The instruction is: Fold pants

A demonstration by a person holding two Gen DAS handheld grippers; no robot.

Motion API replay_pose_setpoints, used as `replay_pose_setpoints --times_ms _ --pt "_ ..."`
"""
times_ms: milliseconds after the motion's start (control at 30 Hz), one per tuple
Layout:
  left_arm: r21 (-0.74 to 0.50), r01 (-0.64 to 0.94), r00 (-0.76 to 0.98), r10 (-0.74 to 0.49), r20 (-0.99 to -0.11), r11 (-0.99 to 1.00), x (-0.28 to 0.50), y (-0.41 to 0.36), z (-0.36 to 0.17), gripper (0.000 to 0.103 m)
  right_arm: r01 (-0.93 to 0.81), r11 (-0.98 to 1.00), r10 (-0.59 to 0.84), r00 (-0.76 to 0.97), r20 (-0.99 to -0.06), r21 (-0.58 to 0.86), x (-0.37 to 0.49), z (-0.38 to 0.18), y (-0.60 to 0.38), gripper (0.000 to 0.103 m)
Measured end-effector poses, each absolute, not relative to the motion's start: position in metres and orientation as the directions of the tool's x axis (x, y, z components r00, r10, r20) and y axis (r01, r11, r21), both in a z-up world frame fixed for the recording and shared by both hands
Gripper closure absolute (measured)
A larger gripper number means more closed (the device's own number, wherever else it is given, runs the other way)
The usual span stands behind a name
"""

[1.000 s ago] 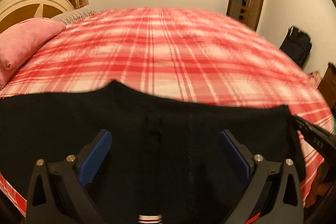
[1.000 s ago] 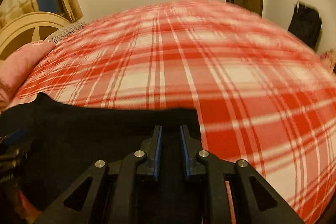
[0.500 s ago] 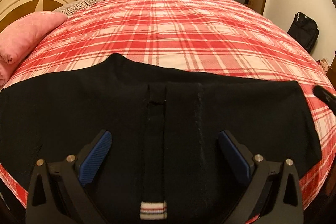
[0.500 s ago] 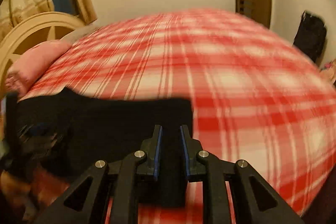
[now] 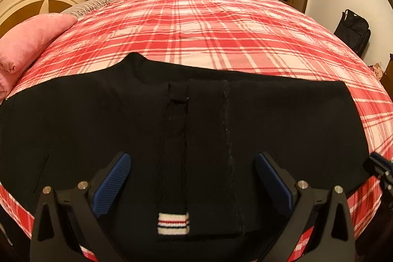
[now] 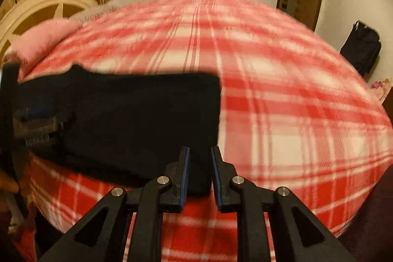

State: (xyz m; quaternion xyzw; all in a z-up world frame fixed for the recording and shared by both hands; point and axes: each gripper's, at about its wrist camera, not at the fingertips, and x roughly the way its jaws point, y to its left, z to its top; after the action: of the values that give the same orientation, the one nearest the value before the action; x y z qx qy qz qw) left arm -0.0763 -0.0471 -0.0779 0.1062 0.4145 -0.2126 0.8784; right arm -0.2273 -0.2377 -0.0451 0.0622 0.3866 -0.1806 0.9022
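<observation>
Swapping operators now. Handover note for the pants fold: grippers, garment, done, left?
Left gripper: open, fingers spread wide over the middle of the black pants, holding nothing.
Right gripper: fingers narrow, with the pants' near right corner between them; the blurred frame does not show whether they are pinching it.
Pants: spread flat, sideways, at the near edge of the plaid bed; striped tab faces up.
Done: laid out.
Left: the actual folds; none can be made out.
</observation>
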Motion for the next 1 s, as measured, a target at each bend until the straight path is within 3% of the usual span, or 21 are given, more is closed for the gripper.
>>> replay_pose_setpoints --times_ms 133,367,1000 --pt "0.02 0.459 0.57 -0.277 -0.773 0.888 -0.078 -0.047 -0.078 0.0 0.398 0.917 -0.321 0.677 -0.663 -0.037 -0.204 -0.026 -0.251 0.085" --pt "0.054 0.45 0.584 -0.248 -0.773 0.891 -0.078 -0.048 -0.076 0.0 0.409 0.913 -0.298 0.658 -0.692 -0.004 -0.162 -0.034 -0.259 0.085" --pt "0.049 0.446 0.585 -0.25 -0.772 0.894 -0.075 -0.048 -0.077 0.0 0.406 0.913 -0.284 0.673 -0.683 0.021 -0.162 -0.034 -0.241 0.084"
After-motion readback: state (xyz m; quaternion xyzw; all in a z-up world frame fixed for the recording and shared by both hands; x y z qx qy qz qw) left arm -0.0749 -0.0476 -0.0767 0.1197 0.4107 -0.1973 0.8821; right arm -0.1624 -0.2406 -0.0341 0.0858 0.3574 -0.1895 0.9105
